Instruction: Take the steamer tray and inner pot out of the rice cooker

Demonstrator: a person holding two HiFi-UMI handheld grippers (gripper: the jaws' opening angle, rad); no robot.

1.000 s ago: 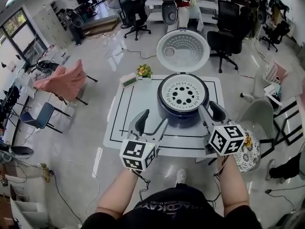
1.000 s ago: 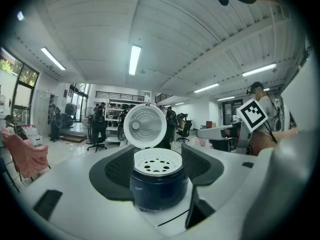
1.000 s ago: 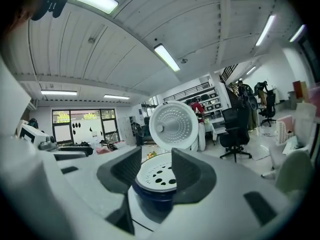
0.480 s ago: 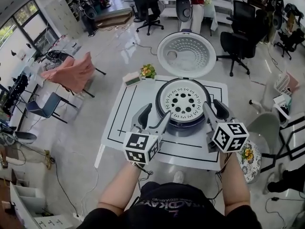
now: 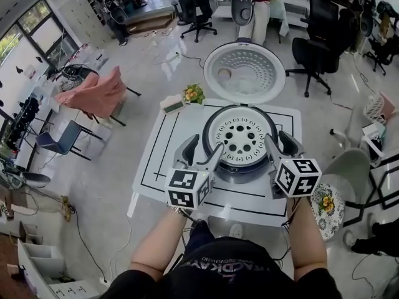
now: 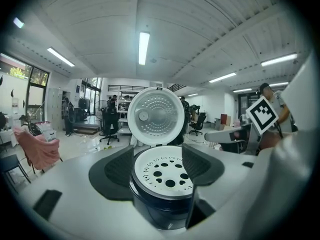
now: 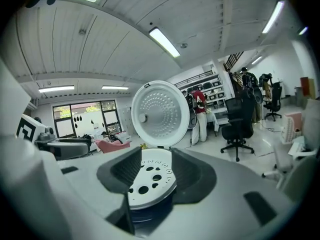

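The dark rice cooker [image 5: 218, 167] stands on the white table [image 5: 159, 157] with its round lid [image 5: 244, 72] swung up behind it. A white steamer tray [image 5: 240, 136] with round holes sits in its mouth and hides the inner pot. My left gripper [image 5: 202, 149] is open at the cooker's near left rim. At the near right rim my right gripper [image 5: 280, 143] is open too. The steamer tray [image 6: 162, 168] shows between the left gripper [image 6: 157, 169] jaws, just beyond them. In the right gripper view the tray's rim [image 7: 150, 179] lies between the right gripper [image 7: 149, 176] jaws. Neither gripper holds anything.
A small flower pot [image 5: 194, 93] and a small box [image 5: 169, 104] sit at the table's far left corner. A round floral stool [image 5: 328, 202] stands right of the table. Office chairs [image 5: 322, 23] and a pink-draped chair [image 5: 93, 96] stand further off on the floor.
Both grippers have moved forward, closing in on the cooker's near rim from either side. Their jaws stay open. The cooker and tray have not moved.
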